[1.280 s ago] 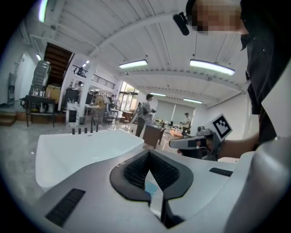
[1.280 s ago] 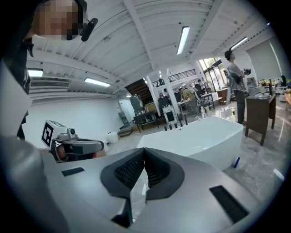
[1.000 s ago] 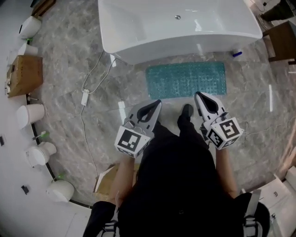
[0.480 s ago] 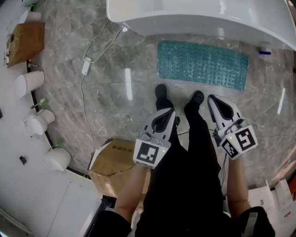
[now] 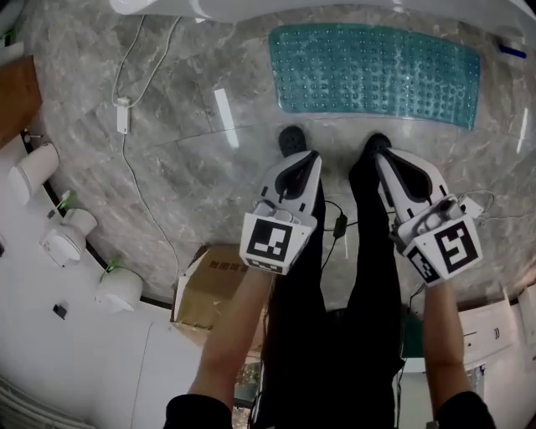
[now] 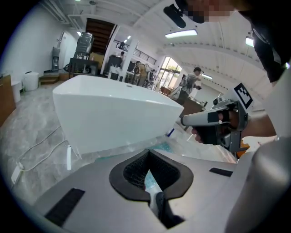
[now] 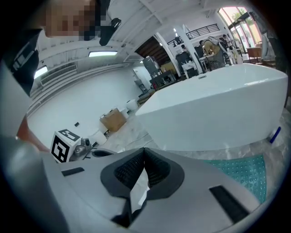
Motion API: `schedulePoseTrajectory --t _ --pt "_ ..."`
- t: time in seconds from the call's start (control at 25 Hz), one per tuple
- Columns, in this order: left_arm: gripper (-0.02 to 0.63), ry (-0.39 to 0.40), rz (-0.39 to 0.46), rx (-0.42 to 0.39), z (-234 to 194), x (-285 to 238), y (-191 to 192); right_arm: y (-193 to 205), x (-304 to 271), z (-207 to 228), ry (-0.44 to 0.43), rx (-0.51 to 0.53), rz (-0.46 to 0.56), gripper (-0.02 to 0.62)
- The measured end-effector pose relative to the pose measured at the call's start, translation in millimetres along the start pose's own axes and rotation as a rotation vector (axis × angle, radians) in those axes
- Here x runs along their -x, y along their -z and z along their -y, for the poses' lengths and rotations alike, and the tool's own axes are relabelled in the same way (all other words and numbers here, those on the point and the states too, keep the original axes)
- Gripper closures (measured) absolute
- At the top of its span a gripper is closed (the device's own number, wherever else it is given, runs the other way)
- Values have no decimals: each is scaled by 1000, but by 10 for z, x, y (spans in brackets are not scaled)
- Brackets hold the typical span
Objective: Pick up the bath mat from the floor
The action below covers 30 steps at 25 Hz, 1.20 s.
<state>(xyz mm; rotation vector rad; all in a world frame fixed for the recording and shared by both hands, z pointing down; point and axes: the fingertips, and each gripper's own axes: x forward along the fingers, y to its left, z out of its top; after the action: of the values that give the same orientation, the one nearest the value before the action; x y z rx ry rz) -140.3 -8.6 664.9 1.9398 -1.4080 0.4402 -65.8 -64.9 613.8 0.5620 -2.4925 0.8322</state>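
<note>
The teal studded bath mat lies flat on the marble floor in front of the white bathtub. In the head view my left gripper and right gripper both point toward the mat's near edge and stop short of it, above the person's black shoes. Both are shut with nothing in them. In the left gripper view the left gripper has its jaws together, and the tub fills the view ahead. The right gripper view shows the right gripper shut too, with the mat at the lower right.
A white cable with an adapter runs over the floor at the left. White pots line the left wall. A cardboard box sits behind my left arm. A blue item lies beside the mat's right end.
Both grippers and the head have sunk toward the floor. The mat now looks larger and nearer, and the tub has slid to the top edge of the head view.
</note>
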Motion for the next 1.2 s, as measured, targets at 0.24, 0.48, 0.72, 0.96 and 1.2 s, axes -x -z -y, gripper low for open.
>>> schedulePoseTrajectory --t 0.24,0.48,0.72,0.96,1.2 --pt "595 -27 -104 -79 -599 -516 751 692 -608 161 -3 19 -59 583" --pt "595 -73 -155 99 -1337 -1073 1595 1152 -1159 418 5 -4 -46 583" --pt "594 -139 -177 144 -1995 -1749 2290 1669 -1732 825 56 -31 -39 583" --pt "561 -172 -195 260 -2560 -2374 2832 1877 -2122 1072 78 -57 -33 583" --pt "518 -281 -231 294 -3087 -2730 3175 1897 -2385 1243 64 -48 -22 584"
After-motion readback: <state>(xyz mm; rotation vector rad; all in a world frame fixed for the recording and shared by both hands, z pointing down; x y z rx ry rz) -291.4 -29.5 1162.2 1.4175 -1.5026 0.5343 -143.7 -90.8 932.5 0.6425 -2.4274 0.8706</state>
